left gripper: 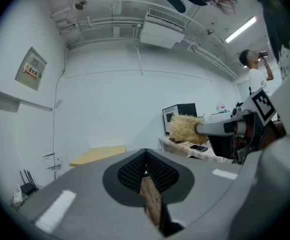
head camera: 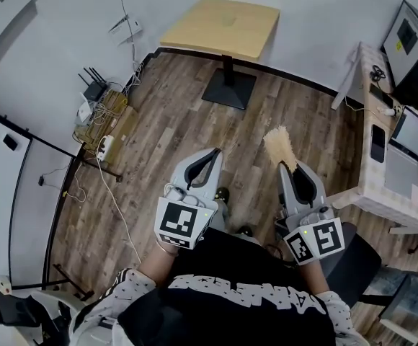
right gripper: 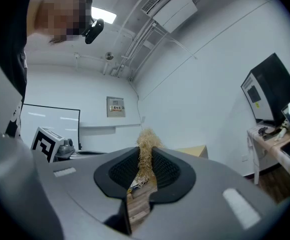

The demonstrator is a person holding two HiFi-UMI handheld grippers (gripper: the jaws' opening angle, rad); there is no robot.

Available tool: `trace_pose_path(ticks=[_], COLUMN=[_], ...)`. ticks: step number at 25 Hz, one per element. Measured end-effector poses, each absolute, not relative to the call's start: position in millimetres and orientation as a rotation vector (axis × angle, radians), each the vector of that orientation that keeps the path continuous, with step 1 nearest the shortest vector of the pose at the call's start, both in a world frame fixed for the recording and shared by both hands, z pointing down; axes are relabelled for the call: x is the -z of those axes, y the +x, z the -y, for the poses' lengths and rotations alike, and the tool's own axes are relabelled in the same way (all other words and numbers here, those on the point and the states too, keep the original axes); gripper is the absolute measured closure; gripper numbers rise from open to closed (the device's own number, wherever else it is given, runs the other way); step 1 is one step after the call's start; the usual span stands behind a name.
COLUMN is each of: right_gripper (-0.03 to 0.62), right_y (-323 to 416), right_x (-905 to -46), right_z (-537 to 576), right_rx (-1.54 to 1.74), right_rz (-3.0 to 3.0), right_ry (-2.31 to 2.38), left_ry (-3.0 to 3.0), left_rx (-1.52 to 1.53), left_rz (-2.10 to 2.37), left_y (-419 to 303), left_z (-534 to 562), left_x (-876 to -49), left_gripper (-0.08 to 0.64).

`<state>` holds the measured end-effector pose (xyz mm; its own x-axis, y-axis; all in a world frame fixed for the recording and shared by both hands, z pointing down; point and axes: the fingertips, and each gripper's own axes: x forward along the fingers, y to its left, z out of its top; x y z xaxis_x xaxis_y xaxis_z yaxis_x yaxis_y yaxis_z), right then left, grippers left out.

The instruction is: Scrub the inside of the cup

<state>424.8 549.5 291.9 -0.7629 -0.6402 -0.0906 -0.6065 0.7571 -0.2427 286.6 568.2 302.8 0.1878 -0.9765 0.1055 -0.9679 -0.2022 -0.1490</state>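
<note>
My right gripper is shut on a tuft of straw-coloured scrubbing fibre, which sticks out past its tips. In the right gripper view the fibre is pinched between the closed pads. My left gripper is shut with nothing in it, and its jaws meet in the left gripper view. Both are held side by side in front of my body, pointing level across the room. The fibre tuft also shows in the left gripper view, to the right. No cup shows in any view.
A light wooden table on a black foot stands ahead by the wall. A desk at the right carries a laptop, a phone and a monitor. Routers and cables lie at the left. Another person stands far right.
</note>
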Motion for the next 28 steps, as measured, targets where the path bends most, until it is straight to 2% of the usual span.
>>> trace_pose_path(ticks=[14,28], right_gripper=[0.508,0.506], right_y=[417.3,368.1], right_x=[-295.9,-298.1], right_z=[-493.4,-415.1], right_rx=[0.257,0.238], right_rz=[-2.781,-2.786], right_ry=[-1.128,-1.205], left_ry=[-2.445,-2.503], left_rx=[0.216,0.188], left_rz=[-1.881,-1.863], left_y=[275.3,219.3], left_z=[-501.4,-419.9], left_x=[-311.2,-322.9], left_gripper=[0.558,0.558])
